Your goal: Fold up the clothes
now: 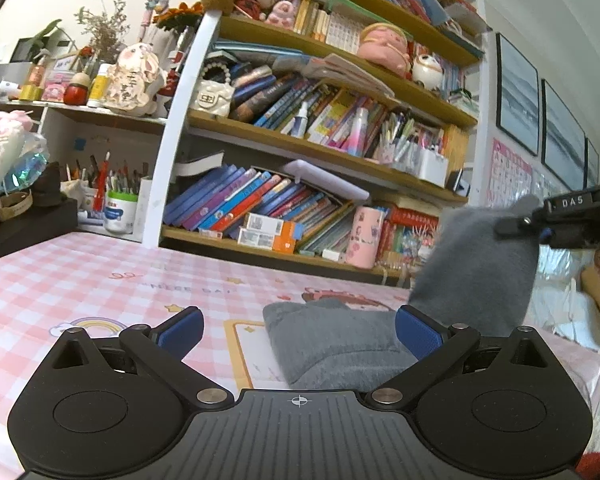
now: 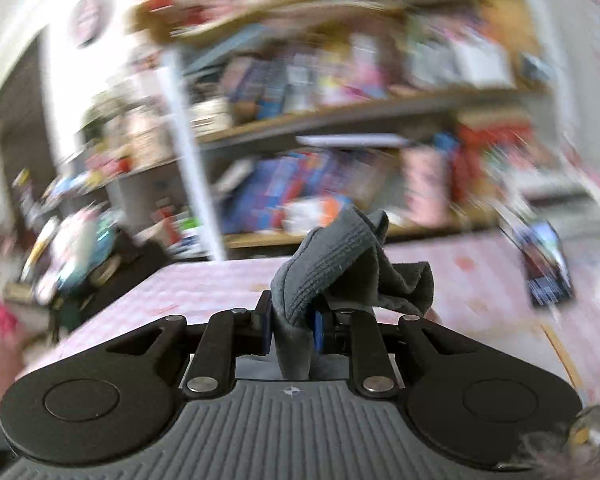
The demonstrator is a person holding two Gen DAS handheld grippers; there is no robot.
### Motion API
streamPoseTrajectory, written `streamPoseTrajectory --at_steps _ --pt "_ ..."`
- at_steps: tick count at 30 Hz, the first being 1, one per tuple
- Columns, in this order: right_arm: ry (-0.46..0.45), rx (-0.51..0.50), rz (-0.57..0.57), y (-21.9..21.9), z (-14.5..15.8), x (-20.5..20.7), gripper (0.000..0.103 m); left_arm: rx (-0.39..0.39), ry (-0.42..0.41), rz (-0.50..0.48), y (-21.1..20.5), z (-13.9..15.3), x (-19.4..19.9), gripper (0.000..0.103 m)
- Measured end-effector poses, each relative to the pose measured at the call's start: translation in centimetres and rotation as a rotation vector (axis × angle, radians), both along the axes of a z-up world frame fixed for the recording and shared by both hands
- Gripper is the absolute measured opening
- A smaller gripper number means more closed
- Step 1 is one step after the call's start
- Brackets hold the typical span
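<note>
You are working over one table under a pink checked tablecloth (image 1: 100, 268), with one tall bookshelf (image 1: 324, 148) standing behind it, four wooden shelves of it in view, all crammed with books and toys. On the wall to its right hang three framed pictures (image 1: 518, 96).

There is one garment: a grey fleece garment (image 1: 340, 344). Its lower part lies flat on the cloth with its long axis running away from you toward the shelf, and its right side rises from the table up to your right gripper (image 1: 512, 222).

You hold two grippers. Your left gripper (image 1: 298, 330) sits low over the near edge of the garment with its two blue pads (image 1: 182, 330) spread wide, nothing between them. Your right gripper (image 2: 291, 326) has its jaws drawn narrow on a bunched fold of the grey fabric, which sticks up above the pads and flops over to the right. That view is heavily blurred, so the background there cannot be read.
</note>
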State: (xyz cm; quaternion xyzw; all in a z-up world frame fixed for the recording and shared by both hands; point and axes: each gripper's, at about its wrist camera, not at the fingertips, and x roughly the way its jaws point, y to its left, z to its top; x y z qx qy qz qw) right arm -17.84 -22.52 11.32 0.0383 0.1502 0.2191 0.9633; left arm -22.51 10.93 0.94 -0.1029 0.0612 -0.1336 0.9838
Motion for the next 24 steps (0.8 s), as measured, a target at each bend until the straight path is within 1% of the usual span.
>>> streamPoseTrajectory --at_steps 2,3,6,7,9,10,11,12,13,15,17,20,22,24 --pt "-0.036 -0.107 0.094 3.6 -0.2 -0.5 0.018 -0.02 -0.012 0.018 0.4 0.0 -0.1 0.103" --pt "-0.039 -0.154 0.139 5.1 -0.6 -0.6 0.018 -0.033 -0.019 0.032 0.7 -0.1 -0.2 0.103" --pt "-0.013 -0.28 0.254 9.3 -2.7 -0.4 0.018 -0.108 -0.035 0.079 1.9 -0.1 -0.4 0.103" --pt "0.006 -0.309 0.282 10.3 -3.5 -0.1 0.018 -0.137 -0.038 0.091 2.4 -0.1 -0.5 0.103" --pt "0.049 -0.334 0.325 11.6 -5.0 0.5 0.02 -0.196 -0.045 0.115 3.3 -0.2 -0.6 0.103" --pt "0.075 -0.335 0.346 12.0 -5.6 0.9 0.024 -0.221 -0.044 0.12 3.6 -0.3 -0.6 0.103" --pt "0.097 -0.331 0.363 12.3 -6.1 1.2 0.026 -0.245 -0.042 0.122 3.9 -0.3 -0.6 0.103" --pt "0.112 -0.314 0.375 12.3 -6.4 1.4 0.032 -0.257 -0.037 0.122 4.0 -0.4 -0.5 0.103" --pt "0.124 -0.288 0.393 12.2 -6.5 1.5 0.043 -0.262 -0.03 0.123 4.1 -0.4 -0.4 0.103" --pt "0.145 -0.218 0.435 11.5 -6.4 1.3 0.055 -0.257 -0.021 0.123 4.0 -0.4 -0.2 0.103" --pt "0.16 -0.148 0.458 10.3 -6.2 1.1 0.057 -0.25 -0.017 0.118 3.8 -0.3 0.0 0.103" --pt "0.213 -0.041 0.461 7.8 -6.1 1.0 0.059 -0.238 -0.02 0.109 3.5 -0.2 -0.2 0.103" --pt "0.246 0.023 0.449 5.5 -5.9 0.9 0.06 -0.235 -0.017 0.106 3.3 0.0 -0.1 0.103" --pt "0.259 0.065 0.419 3.0 -5.6 0.5 0.062 -0.237 -0.011 0.097 3.0 0.1 0.1 0.103"
